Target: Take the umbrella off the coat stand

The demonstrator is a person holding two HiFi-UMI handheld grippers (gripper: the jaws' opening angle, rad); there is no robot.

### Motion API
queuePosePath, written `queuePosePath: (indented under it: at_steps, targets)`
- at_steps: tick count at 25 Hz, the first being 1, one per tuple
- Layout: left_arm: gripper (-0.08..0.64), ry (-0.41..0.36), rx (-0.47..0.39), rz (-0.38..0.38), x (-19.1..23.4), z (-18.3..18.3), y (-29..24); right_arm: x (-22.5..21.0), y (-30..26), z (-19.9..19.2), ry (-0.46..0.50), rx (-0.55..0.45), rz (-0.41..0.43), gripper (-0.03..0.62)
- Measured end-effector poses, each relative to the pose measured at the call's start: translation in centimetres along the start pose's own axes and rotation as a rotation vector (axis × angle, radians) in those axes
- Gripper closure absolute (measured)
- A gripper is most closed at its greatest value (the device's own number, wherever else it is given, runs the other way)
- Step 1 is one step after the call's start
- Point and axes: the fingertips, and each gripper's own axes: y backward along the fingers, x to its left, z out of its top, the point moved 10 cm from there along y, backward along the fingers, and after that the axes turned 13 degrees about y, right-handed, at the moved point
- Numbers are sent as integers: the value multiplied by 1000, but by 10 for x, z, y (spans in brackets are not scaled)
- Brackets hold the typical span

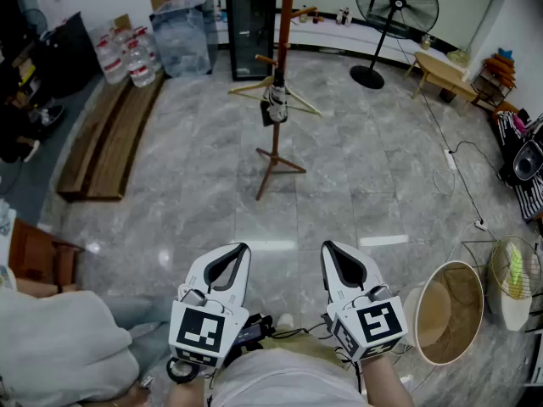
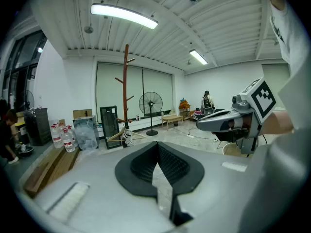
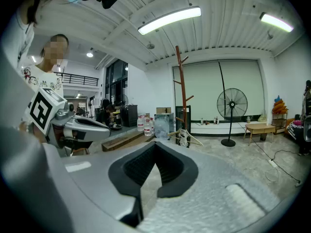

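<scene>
A brown wooden coat stand [image 1: 287,24] rises from the grey tiled floor, well ahead of me. A small folded black-and-white umbrella [image 1: 277,102] hangs low on its pole, beside a wooden hanger [image 1: 299,100]. My left gripper [image 1: 242,249] and right gripper [image 1: 329,248] are held side by side close to my body, both shut and empty, far short of the stand. In the left gripper view the stand [image 2: 126,81] and umbrella [image 2: 129,137] lie beyond the closed left gripper [image 2: 157,149]. The right gripper view shows the stand [image 3: 181,91] and umbrella [image 3: 183,137] past the right gripper [image 3: 155,149].
A standing fan [image 1: 395,7] and a low wooden table [image 1: 443,73] are at the back right. A black cabinet [image 1: 250,24], water bottles [image 1: 127,53] and long planks [image 1: 110,134] are at the back left. A round wooden tub [image 1: 454,312] and a floor cable [image 1: 462,176] lie to the right. A person [image 1: 59,346] sits at my left.
</scene>
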Motion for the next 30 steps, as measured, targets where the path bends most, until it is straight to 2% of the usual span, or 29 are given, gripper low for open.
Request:
queuePosePath:
  at_steps: [18, 22, 30]
  targets:
    - [548, -7, -10, -12, -3, 0, -2, 1, 3, -3, -23, -1, 13, 592]
    - [548, 17, -3, 7, -4, -3, -1, 3, 4, 0, 8, -8, 28, 592]
    - [558, 55, -29, -13, -7, 0, 0, 4, 6, 1, 21, -12, 26, 591]
